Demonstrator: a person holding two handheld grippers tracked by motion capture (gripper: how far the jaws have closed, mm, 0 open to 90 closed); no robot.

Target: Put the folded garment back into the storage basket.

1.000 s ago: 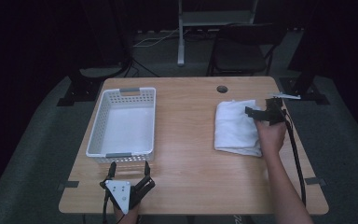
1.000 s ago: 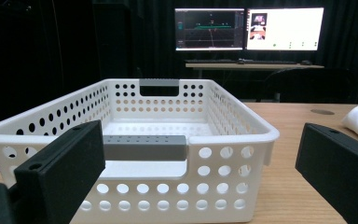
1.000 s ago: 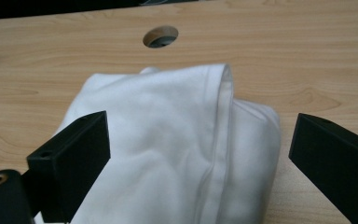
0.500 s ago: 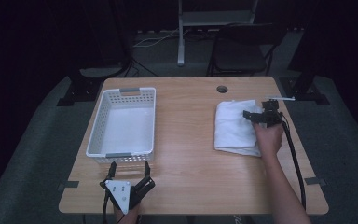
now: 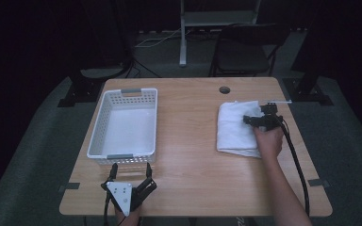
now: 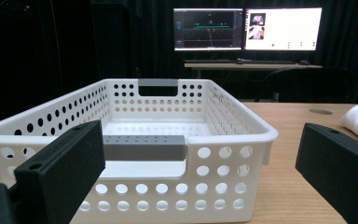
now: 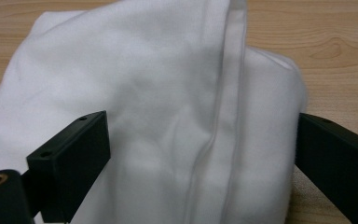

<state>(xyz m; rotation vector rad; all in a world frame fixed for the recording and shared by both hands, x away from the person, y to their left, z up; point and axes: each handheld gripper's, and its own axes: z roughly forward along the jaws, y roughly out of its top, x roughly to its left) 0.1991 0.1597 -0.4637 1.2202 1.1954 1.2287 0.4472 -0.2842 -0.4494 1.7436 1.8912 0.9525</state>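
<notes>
Right gripper (image 5: 253, 119) sits low over the white towel (image 5: 235, 128), jaws spread wide with folded cloth between them but not pinched yet. Left gripper (image 5: 131, 178) is parked at the near edge of the counter (image 5: 188, 155), also spread open and holding nothing, pointed at the white basket (image 5: 125, 123).

Towel lies folded on the right side of the counter, well apart from the basket on the left. Basket looks empty.

Risks, biggest first:
- Whole towel unfolding. In the right gripper view the jaws straddle a thick bunch with a hemmed edge (image 7: 228, 93) running down the middle; if the right gripper closes on the top layer alone, the lower layers likely drop open on lift and drag across the counter.
- Towel snagging the basket rim (image 6: 242, 135) if it hangs loose on the way over, which could shove or tip the light basket.
- Shallow bite. Jaws set wide, cloth soft, so a pinch near the hem could slip out mid-carry.
- Cable (image 5: 296, 160) trailing from the right gripper may brush the near corner of the towel and rumple it.
- Left gripper idle and close to the basket; a stray nudge would shift it.
</notes>
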